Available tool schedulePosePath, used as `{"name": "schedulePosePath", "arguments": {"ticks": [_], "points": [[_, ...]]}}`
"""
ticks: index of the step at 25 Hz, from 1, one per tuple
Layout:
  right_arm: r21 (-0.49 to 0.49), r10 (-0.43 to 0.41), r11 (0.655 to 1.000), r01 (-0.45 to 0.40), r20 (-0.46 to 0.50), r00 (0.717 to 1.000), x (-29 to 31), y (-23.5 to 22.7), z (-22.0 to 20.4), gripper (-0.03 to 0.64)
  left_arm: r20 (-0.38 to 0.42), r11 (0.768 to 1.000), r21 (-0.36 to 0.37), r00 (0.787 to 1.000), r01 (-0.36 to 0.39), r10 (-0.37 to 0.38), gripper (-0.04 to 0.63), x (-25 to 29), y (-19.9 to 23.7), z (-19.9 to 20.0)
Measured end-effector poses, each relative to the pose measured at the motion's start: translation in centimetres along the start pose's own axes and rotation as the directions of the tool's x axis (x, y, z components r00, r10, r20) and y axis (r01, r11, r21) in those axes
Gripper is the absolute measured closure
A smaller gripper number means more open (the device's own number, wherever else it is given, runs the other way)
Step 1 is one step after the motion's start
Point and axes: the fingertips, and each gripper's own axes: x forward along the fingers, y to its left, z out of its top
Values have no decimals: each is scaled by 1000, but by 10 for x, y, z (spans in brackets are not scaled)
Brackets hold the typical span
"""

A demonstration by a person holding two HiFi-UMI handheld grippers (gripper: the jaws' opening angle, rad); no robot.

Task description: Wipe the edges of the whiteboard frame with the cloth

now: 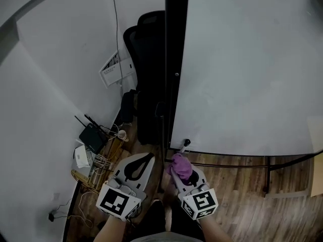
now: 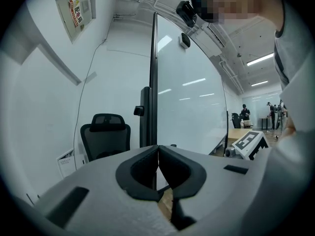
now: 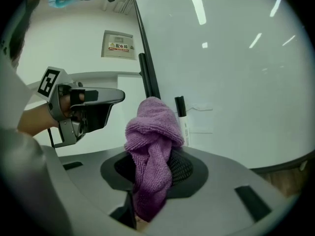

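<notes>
Two grippers are held low before the whiteboard (image 1: 247, 64): a bunched purple cloth (image 3: 150, 141) is clamped in the right gripper (image 1: 182, 175) near the frame (image 1: 175, 44), and the left gripper (image 1: 143, 161) is closed, empty.

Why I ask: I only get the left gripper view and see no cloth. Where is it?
Observer: The purple cloth is clamped in the right gripper, bunched up above its fingers.
Operator: Anything near the frame's corner?
Observer: A marker sits at the whiteboard's bottom edge, just beyond the cloth.
Operator: And the floor?
Observer: A router with cables lies by the wall, on the left gripper's side.
</notes>
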Motion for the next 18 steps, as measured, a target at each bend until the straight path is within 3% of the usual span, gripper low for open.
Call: {"name": "schedulePosePath", "arguments": {"ticks": [10, 14, 18], "points": [[25, -113, 993, 115, -91, 989, 16, 2, -54, 510, -38, 989, -55, 990, 135, -137, 578, -2, -10, -32], [44, -150, 987, 156, -118, 982, 29, -2, -73, 512, -49, 984, -82, 986, 158, -162, 578, -6, -10, -42], [62, -183, 979, 193, -141, 973, 48, -10, -91, 515, -32, 985, -60, 986, 161, -163, 578, -8, -1, -53]]}}
